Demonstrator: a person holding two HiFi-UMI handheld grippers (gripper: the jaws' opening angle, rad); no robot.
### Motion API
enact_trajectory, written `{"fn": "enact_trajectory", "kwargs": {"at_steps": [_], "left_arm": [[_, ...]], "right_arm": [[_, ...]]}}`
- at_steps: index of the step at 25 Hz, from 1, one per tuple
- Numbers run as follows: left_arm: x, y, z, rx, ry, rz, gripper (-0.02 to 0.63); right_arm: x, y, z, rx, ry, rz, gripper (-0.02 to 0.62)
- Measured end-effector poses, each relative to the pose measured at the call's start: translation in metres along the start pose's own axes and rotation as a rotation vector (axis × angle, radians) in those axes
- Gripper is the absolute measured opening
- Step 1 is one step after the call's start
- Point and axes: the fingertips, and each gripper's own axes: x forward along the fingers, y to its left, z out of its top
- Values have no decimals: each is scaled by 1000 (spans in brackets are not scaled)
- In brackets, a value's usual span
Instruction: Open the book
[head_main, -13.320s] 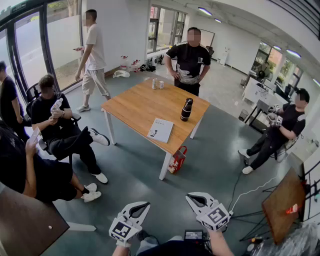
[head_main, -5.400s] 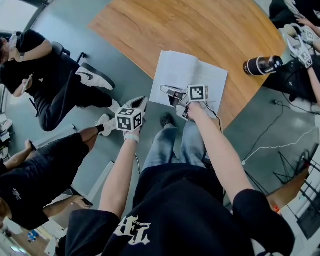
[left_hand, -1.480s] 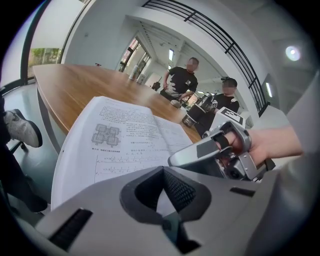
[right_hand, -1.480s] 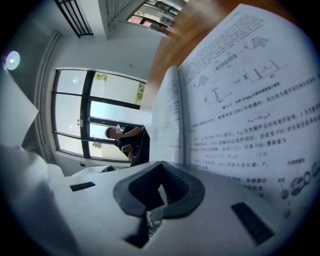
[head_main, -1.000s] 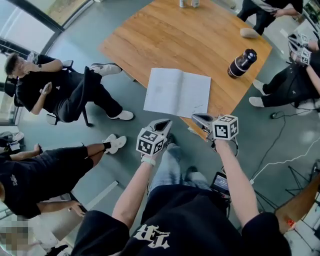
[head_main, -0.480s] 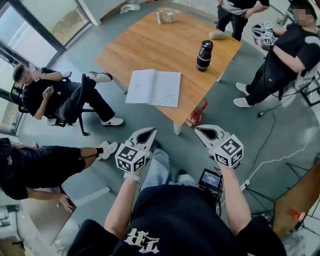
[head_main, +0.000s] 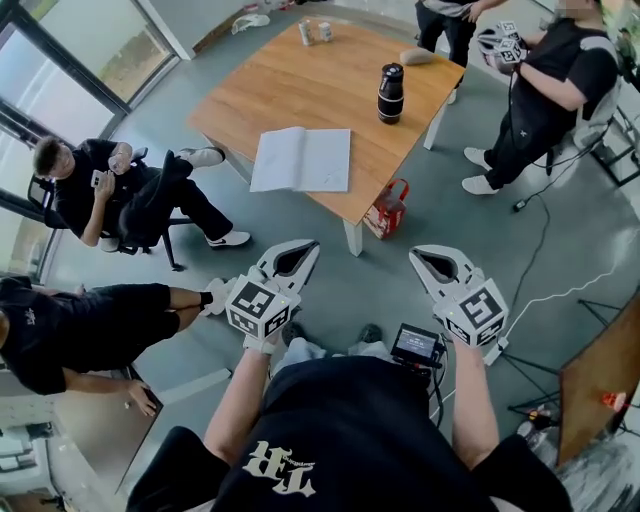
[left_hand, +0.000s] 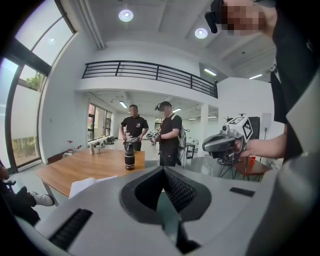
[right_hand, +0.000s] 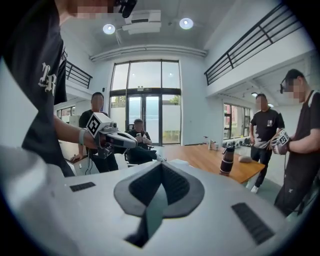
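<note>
So both grippers are up over bare grey floor (head_main: 350, 290), short of the table (head_main: 300, 80), and neither is carrying anything. The left gripper (head_main: 308, 250) has its jaws pinched together on nothing, and it's the same for the right gripper (head_main: 420, 256). The table's near corner and its leg (head_main: 352, 238) sit ahead, roughly between the two, with a clear strip of floor in front of both sets of tips.

The book (head_main: 300, 160) is lying open and flat on the tabletop, close to that near corner, straight ahead of the left gripper. The spread's long axis runs side to side across the grippers' line, and the spine crease points back towards them. Its near-left corner looks like it pokes past the table edge, though I can't say for sure.

A red bag (head_main: 385, 208) leans by the leg, ahead of the right gripper. A dark bottle (head_main: 389, 93) stands upright beyond the book, well apart from it, and two cans (head_main: 314, 31) sit at the far end. A seated person (head_main: 110, 190) is off to the left gripper's left. A standing person (head_main: 545, 80) is ahead-right of the right gripper, and a cable (head_main: 560, 300) trails on the floor to its right.
</note>
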Motion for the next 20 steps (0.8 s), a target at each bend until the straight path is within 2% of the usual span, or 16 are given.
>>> {"fn": "enact_trajectory", "kwargs": {"at_steps": [7, 15, 20], "left_arm": [[-47, 6, -1, 3, -19, -31, 6], [-103, 44, -3, -33, -71, -21, 6], [-127, 58, -2, -38, -96, -28, 6]], "right_arm": [[18, 47, 16, 30, -10, -26, -15], [67, 92, 52, -10, -8, -30, -15], [84, 109, 59, -18, 8, -44, -15]]}}
